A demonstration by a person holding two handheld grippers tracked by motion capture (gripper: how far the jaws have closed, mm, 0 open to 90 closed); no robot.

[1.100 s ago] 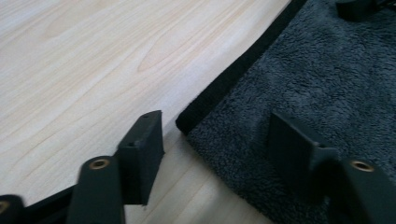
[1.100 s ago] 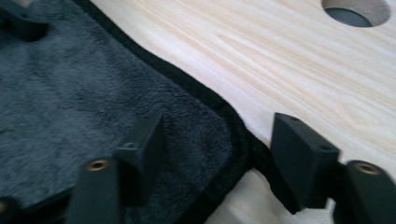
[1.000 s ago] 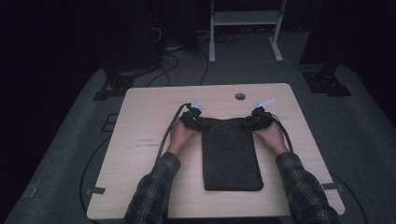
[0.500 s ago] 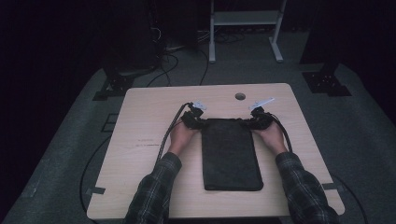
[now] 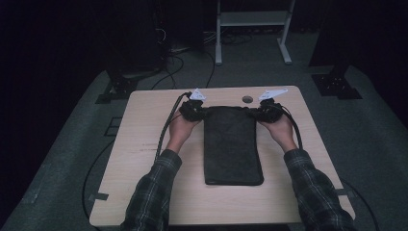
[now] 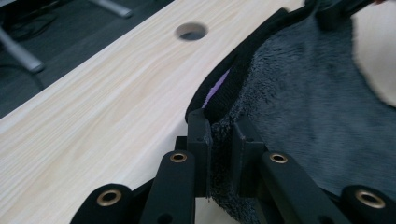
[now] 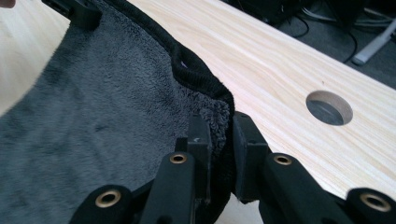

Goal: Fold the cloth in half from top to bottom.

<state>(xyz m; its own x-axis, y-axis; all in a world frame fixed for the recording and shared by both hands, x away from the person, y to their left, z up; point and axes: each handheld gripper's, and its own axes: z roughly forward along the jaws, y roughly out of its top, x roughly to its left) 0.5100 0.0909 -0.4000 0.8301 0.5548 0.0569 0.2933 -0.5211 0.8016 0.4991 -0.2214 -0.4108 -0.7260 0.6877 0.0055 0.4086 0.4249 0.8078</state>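
currently a dark grey towel (image 5: 232,144) is being held at its far end by both grippers, lying folded into a long strip lengthwise down the middle of the bench (image 5: 144,159). its near end is lying flat, well back from the near bench edge. the left gripper (image 5: 193,111) is being kept at the far left corner of the towel, the right gripper (image 5: 266,111) at the far right corner, each being gripped by a hand with a plaid sleeve (image 5: 154,192) coming in from the bottom of the high view.

in the left gripper view the fingers (image 6: 201,140) are being pressed narrow on the towel corner (image 6: 224,154), fleecy pile and a black ribbed hem (image 6: 233,79) being pinched between them; a bit of purple (image 6: 212,93) is being shown under the hem. the other gripper (image 6: 336,9) is being seen far off at the top, at the other corner.

in the right gripper view the fingers (image 7: 198,140) are likewise being closed narrow on the towel's hemmed corner (image 7: 219,116), the fabric being lifted slightly off the wood there. the round hole (image 7: 329,107) in the bench is being seen just beyond the hem, apart from the towel; in the high view it is lying between the two grippers, past the towel's far edge. cables (image 5: 166,130) are being trailed from the grippers across the bench.
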